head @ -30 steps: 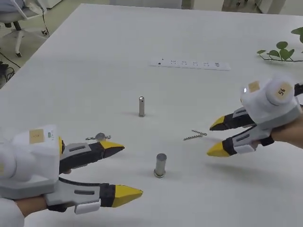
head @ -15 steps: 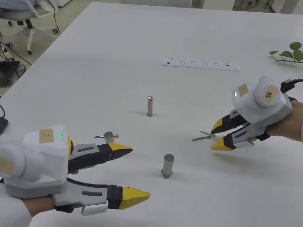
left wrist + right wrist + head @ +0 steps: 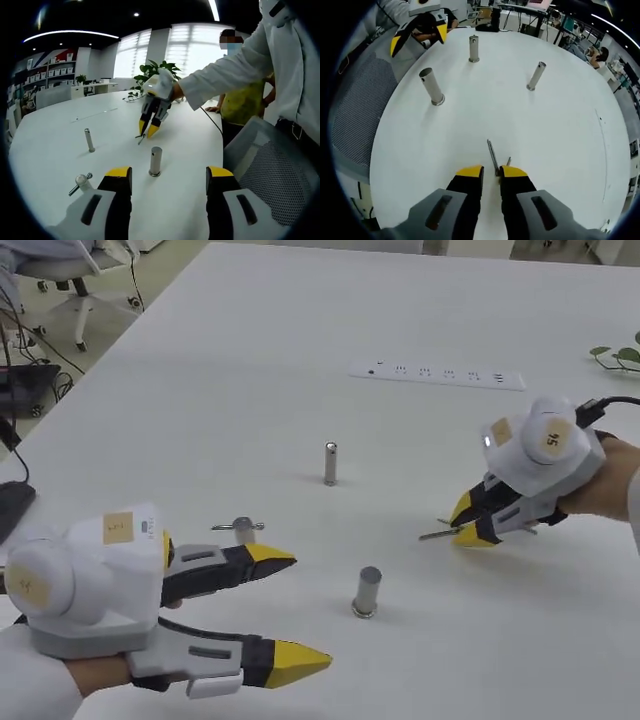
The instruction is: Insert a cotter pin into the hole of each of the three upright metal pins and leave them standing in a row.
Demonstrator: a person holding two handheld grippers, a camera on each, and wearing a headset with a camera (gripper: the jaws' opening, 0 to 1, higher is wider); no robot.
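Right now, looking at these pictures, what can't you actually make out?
- Right gripper view: whether the right gripper actually pinches the cotter pin; its own jaws hide the contact.
- Same view: a second thin wire beside it, mostly hidden by a jaw.
- Head view: the holes in the thin metal pin and thick metal pin, too small.
- Left gripper view: base of the ball-topped pin, behind the left gripper.
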